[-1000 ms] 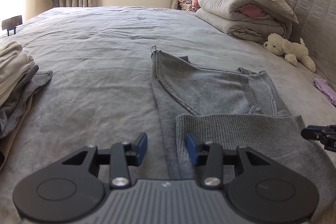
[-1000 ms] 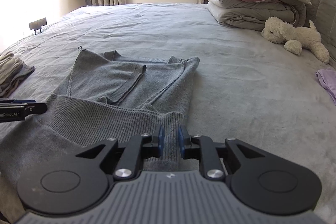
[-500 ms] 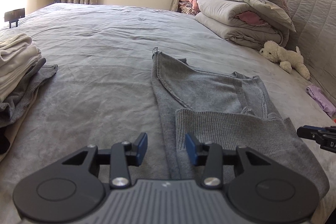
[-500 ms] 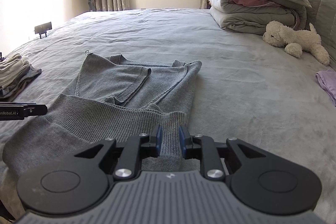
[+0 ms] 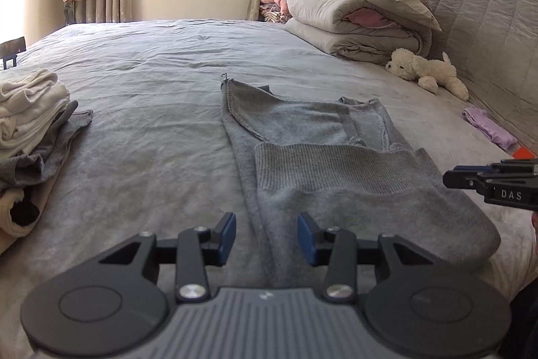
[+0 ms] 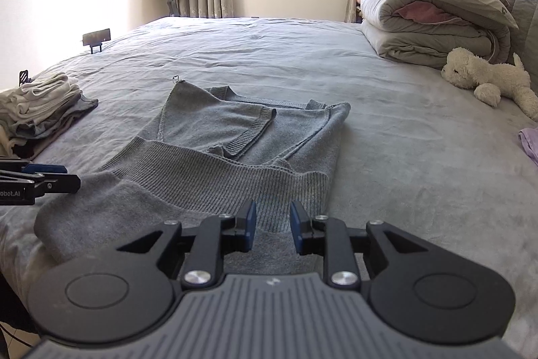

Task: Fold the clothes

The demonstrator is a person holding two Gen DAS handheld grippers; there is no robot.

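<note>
A grey knit sweater (image 5: 319, 130) (image 6: 218, 130) lies flat on the grey bed, sleeves folded in and its ribbed hem folded up over the body. In the left wrist view my left gripper (image 5: 265, 238) hangs open over the sweater's near left edge, with nothing between its blue pads. My right gripper (image 6: 273, 226) stands open just above the folded near right part, its pads apart and clear of the cloth. Each gripper also shows at the edge of the other's view: the right gripper (image 5: 491, 184) and the left gripper (image 6: 40, 182).
A stack of folded clothes (image 5: 30, 110) (image 6: 40, 103) sits at the left of the bed. Folded duvets (image 5: 363, 22) (image 6: 430, 22), a white plush toy (image 5: 423, 69) (image 6: 487, 79) and a purple cloth (image 5: 487, 127) lie by the headboard on the right.
My right gripper's pads have parted and let go of the sweater's hem. Both grippers have drawn back a little toward the near edge. The left gripper stays open.
</note>
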